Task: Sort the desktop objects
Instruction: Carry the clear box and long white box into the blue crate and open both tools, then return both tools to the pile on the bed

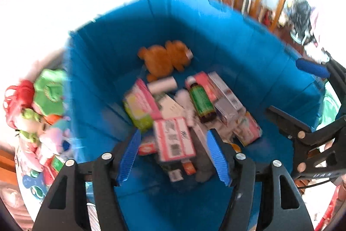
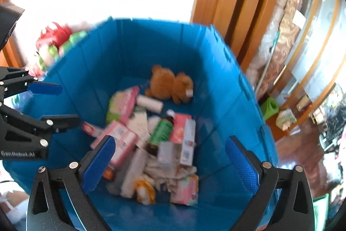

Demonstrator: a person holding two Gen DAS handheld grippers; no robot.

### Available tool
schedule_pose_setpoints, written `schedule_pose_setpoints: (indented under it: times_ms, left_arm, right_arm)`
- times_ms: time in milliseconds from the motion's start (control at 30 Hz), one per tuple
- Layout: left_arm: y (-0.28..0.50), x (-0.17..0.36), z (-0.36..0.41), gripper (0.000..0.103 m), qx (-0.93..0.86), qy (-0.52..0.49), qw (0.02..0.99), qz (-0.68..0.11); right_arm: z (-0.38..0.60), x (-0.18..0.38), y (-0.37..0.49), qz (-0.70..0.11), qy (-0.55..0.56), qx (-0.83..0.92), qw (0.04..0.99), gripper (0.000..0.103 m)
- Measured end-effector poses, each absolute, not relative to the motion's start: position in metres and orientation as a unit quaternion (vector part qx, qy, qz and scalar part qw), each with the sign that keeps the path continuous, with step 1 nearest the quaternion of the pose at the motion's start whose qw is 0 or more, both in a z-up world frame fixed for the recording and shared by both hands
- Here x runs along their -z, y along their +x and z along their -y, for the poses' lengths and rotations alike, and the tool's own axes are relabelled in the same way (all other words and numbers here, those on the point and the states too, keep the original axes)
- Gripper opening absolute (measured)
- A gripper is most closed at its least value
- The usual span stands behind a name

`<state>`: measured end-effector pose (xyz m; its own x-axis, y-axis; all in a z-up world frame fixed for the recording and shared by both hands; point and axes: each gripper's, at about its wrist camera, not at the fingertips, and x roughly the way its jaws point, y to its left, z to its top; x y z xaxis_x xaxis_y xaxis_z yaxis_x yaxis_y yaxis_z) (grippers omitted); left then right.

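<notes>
I find both my left gripper (image 1: 173,155) and right gripper (image 2: 170,166) open and empty above the blue bin (image 1: 248,47), where sorted boxes (image 1: 175,140) lie loosely heaped; a careless descent risks snagging its wall.

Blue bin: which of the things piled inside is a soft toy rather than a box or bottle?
The brown teddy bear, lying alone at the far end of the blue bin, furry and brown, apart from the boxes.

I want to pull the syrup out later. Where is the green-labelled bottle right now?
The green-labelled bottle lies on its side inside the blue bin, mid-pile among the pink boxes, nearer than the brown teddy bear.
</notes>
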<state>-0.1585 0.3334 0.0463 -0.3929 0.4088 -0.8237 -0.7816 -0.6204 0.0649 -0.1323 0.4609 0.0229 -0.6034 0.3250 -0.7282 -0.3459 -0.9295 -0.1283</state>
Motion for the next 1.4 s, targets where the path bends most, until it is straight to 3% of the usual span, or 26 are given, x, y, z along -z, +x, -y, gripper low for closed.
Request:
schedule_pose_setpoints:
  times_ms: [300, 467, 667, 833, 1000, 1133, 1400]
  left_arm:
    - [-0.180, -0.072, -0.165, 0.071, -0.903, -0.298, 0.272, -0.144]
    - [-0.206, -0.037, -0.073, 0.071, -0.924, -0.303, 0.177, -0.150]
    - [-0.231, 0.023, 0.018, 0.071, -0.915, -0.370, 0.121, -0.101]
    - [-0.244, 0.087, 0.052, 0.071, -0.896, -0.429, 0.084, -0.075]
    - [-0.253, 0.149, 0.061, 0.071, -0.867, -0.489, 0.042, -0.080]
    - [-0.256, 0.184, 0.065, 0.071, -0.855, -0.517, 0.027, -0.039]
    - [-0.278, 0.236, 0.021, 0.071, -0.842, -0.538, 0.018, 0.030]
  right_arm:
    - [-0.349, -0.080, -0.139, -0.021, -0.255, -0.959, 0.119, 0.103]
    - [-0.277, -0.087, -0.163, -0.025, -0.218, -0.974, 0.053, 0.103]
    - [-0.212, -0.068, -0.204, -0.041, -0.224, -0.974, -0.015, 0.103]
    - [-0.171, -0.023, -0.242, -0.040, -0.258, -0.965, -0.034, 0.103]
    - [-0.147, 0.073, -0.285, -0.049, -0.338, -0.939, -0.045, 0.103]
    - [-0.154, 0.145, -0.306, -0.060, -0.391, -0.918, -0.025, 0.103]
    - [-0.188, 0.228, -0.325, -0.058, -0.463, -0.884, 0.006, 0.103]
